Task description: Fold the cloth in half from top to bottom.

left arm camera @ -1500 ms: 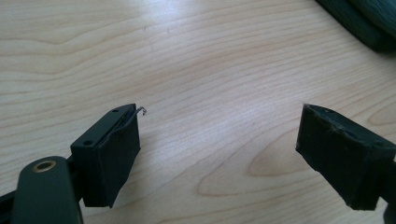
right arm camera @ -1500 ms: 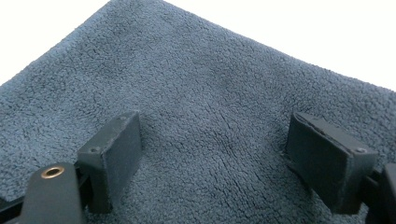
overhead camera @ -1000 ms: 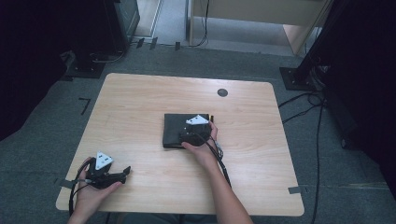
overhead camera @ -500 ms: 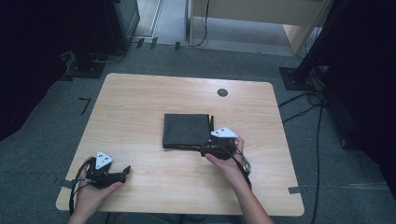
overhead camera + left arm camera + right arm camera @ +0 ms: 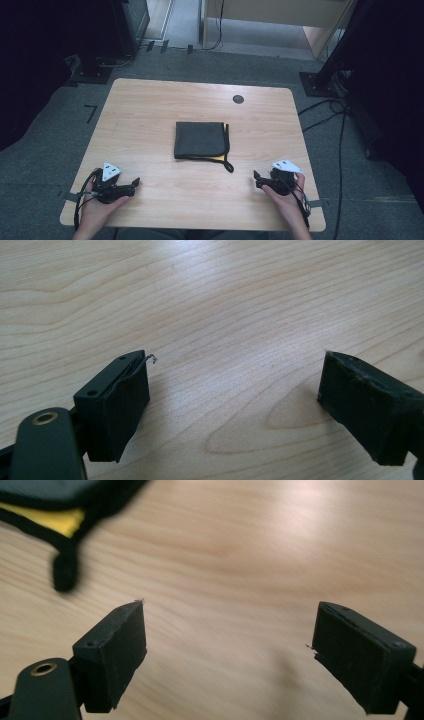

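Right gripper (image 5: 259, 180) now off the folded dark cloth (image 5: 200, 140), drawn back to the table's (image 5: 150, 100) near right edge, jaws just opened wider with nothing between them, cloth lying uncovered mid-table

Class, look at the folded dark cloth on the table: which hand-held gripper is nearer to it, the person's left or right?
Right. The right hand-held gripper sits just off the folded dark cloth, near its loop corner; the left hand-held gripper rests farther away toward the table's near left corner.
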Motion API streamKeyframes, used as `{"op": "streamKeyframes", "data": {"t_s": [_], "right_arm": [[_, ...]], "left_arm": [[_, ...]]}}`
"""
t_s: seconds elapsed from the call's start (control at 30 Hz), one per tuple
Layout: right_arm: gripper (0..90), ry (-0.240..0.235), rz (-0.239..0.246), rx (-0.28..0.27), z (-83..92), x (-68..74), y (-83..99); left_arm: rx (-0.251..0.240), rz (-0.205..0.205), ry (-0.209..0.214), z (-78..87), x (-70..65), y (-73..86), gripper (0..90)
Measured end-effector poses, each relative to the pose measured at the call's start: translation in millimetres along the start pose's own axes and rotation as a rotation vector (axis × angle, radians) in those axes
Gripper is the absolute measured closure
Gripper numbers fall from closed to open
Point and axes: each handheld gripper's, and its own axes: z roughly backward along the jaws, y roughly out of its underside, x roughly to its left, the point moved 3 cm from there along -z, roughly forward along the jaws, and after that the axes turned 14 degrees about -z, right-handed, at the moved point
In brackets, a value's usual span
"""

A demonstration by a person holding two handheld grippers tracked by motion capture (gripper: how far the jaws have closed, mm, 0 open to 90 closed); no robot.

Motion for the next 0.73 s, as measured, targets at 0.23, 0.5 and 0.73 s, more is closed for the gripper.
{"op": "streamKeyframes", "data": {"t_s": [0.23,0.5,0.73], "right_arm": [[14.0,0.057,-0.032,0.011,17.9,-40.0,17.3],[10.2,0.043,-0.029,0.013,21.3,-40.4,30.1],[9.4,0.03,-0.019,0.02,21.4,-37.6,31.3]], "left_arm": [[0.003,0.015,-0.013,-0.8,-1.3,-1.0,13.0],[0.004,0.013,-0.013,-0.8,-1.3,-1.0,13.0],[0.004,0.014,-0.013,-0.8,-1.4,-1.0,12.9]]}}
